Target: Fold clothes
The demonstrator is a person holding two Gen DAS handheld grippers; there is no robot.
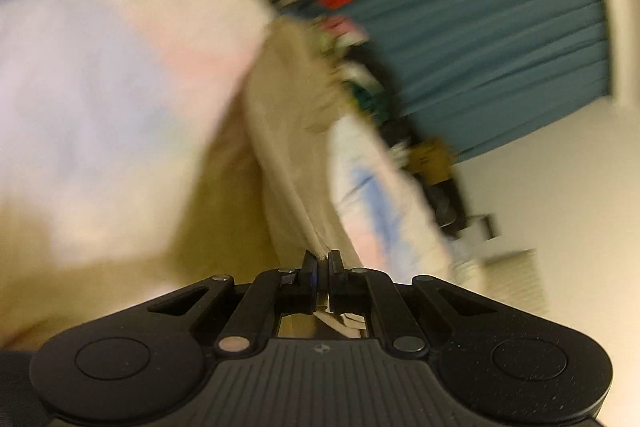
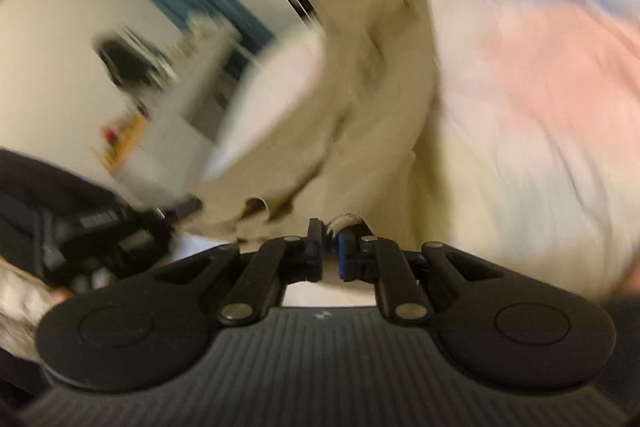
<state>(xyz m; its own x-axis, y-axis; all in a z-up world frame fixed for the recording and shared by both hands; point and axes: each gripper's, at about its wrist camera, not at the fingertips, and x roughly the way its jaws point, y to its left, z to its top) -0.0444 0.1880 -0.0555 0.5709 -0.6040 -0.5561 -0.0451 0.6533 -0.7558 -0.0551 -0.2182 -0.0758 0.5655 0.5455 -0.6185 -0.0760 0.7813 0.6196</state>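
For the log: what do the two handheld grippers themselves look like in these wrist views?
Both look alike. The left gripper and right gripper are matte black, each with a ribbed centre plate, two round side lobes with circular discs, and slotted link bars joined by silver pins. A small emblem sits on the plate's front edge. Blue shows on the inner face of the fingers. No cables or sleeves are clearly visible.

Matt black plastic forms the left claw (image 1: 322, 263), its ribbed housing finely scuffed, with dull silver metal rivets at the linkage joints. The right claw (image 2: 330, 237) shows the same matt black plastic, plus a blue pad on one finger. Both pinch a soft beige cloth garment (image 1: 288, 147), its seam stitched. A pale pastel tie-dye cloth (image 2: 540, 87), pink and blue, looks soft and matt. Teal pleated fabric curtain (image 1: 500, 27) hangs behind.
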